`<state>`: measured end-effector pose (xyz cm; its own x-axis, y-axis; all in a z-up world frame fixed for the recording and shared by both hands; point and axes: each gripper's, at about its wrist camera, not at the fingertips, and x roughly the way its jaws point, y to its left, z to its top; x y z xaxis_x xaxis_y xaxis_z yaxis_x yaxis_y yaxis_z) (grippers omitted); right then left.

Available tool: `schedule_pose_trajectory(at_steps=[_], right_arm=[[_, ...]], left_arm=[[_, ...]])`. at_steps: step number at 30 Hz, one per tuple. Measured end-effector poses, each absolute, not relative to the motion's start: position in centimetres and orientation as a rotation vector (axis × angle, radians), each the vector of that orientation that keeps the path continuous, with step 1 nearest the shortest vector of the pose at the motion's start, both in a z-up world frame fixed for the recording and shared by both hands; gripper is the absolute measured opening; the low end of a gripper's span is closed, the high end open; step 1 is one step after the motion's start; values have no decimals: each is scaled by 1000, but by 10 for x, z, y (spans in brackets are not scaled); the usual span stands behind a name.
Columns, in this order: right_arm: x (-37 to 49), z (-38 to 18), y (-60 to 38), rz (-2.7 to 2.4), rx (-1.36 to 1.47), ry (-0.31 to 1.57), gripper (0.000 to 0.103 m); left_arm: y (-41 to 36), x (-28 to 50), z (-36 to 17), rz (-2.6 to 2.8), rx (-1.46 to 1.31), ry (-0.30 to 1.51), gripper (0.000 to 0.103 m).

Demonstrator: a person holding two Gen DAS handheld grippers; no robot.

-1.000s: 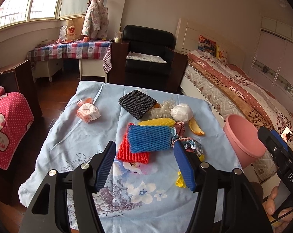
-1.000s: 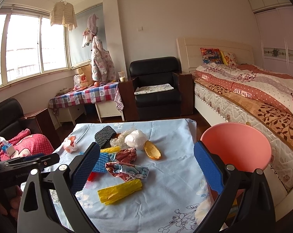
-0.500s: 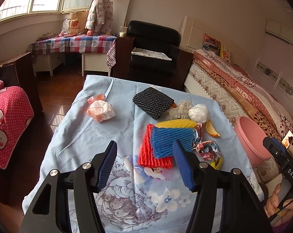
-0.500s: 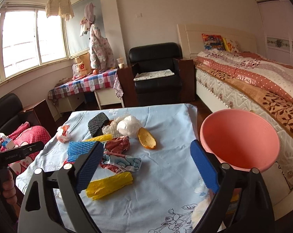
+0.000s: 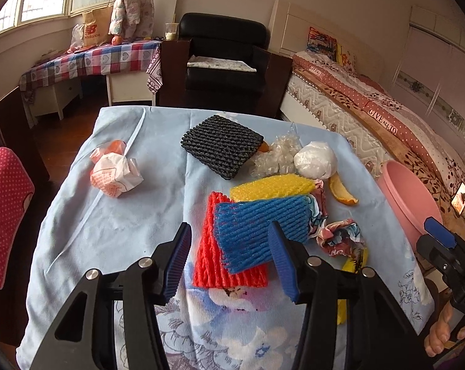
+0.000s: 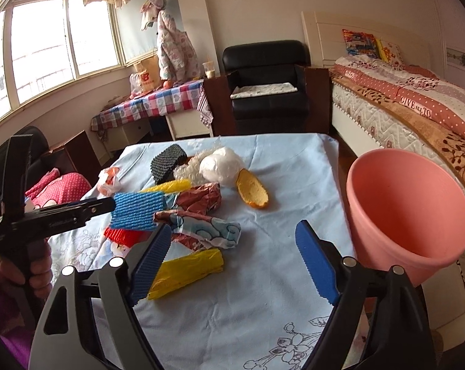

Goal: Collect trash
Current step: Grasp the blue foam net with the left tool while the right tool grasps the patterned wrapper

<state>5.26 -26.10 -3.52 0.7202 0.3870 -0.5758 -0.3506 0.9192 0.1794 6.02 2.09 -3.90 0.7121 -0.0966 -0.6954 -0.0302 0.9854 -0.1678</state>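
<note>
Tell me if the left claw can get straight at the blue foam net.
Probably yes. The left claw is open just short of the blue foam net, which lies on top of the red net with nothing covering it.

Paper bag (image 5: 95, 27) reads "new balance" (bedspread (image 5: 383, 120): "GIVE ALL TO").

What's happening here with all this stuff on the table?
A person holds a two-finger tool in each hand to clear trash off the table. Both are open and hold nothing. The left gripper hangs just above the blue foam net, which lies on a red net. The right gripper hovers near the yellow bag. The pink bin at the table's right edge looks empty.
</note>
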Motion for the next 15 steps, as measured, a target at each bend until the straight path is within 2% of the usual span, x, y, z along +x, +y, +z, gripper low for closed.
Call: schedule_pose_trajectory(at_steps=[3,7,8,10,15], right_arm=[[56,-40,-256,432,51,692,83],[60,-45,-250,450,47,730,83],[60,-46,-248,451,45,738,83],[61,-48,-243,456,39,753,83],[63,-52,-234,456,22,783,83]], left_arm=[[18,70,-47,-50,-162,793,49],[21,78,-56,-81,-199,811,12],[22,79,-58,-88,-211,814,7],[25,77,-60,-106,-229,809,3],[33,62,-53,-144,-266,770,1]])
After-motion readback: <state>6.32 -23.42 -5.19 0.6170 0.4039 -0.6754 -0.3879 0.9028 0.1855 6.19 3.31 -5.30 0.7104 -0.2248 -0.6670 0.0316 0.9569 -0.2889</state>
